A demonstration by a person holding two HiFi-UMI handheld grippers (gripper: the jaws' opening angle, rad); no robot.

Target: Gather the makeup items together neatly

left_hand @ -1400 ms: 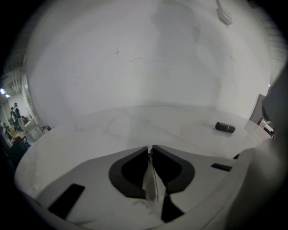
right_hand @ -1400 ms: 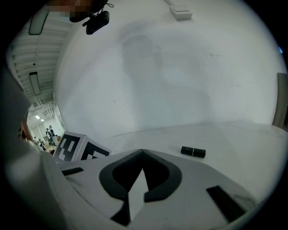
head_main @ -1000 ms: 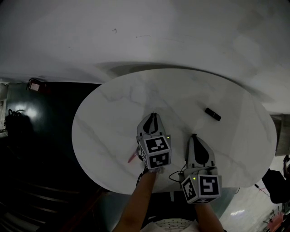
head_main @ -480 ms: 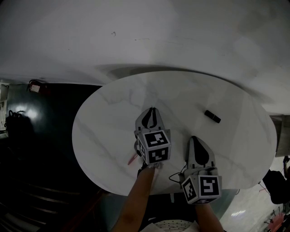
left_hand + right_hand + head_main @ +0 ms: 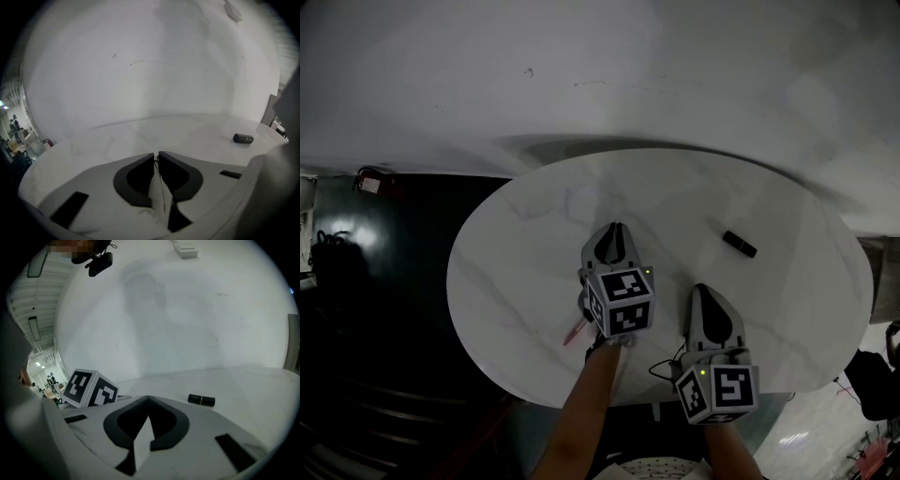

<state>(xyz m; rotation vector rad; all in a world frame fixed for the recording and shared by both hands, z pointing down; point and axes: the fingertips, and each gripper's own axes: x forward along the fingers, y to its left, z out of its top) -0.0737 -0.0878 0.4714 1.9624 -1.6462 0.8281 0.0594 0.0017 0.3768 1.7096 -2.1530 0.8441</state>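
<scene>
A black lipstick tube (image 5: 739, 243) lies on the right half of the round white marble table (image 5: 525, 234); it also shows in the left gripper view (image 5: 243, 138) and the right gripper view (image 5: 201, 400). A thin pink stick (image 5: 574, 331) lies near the table's front edge, its far end hidden under the left gripper's body. My left gripper (image 5: 615, 228) hovers over mid-table, jaws a narrow slit apart (image 5: 156, 157); a thin dark line runs in the slit, and I cannot tell what it is. My right gripper (image 5: 701, 289) is shut and empty (image 5: 149, 398), short of the tube.
The table's front edge lies just under both hands. A white wall rises behind the table. Dark floor with a small red object (image 5: 370, 178) lies to the left. The left gripper's marker cube (image 5: 89, 389) shows at the left of the right gripper view.
The left gripper has slid a little farther onto the table, away from the pink stick, which stayed put. The right gripper and the lipstick tube have not moved.
</scene>
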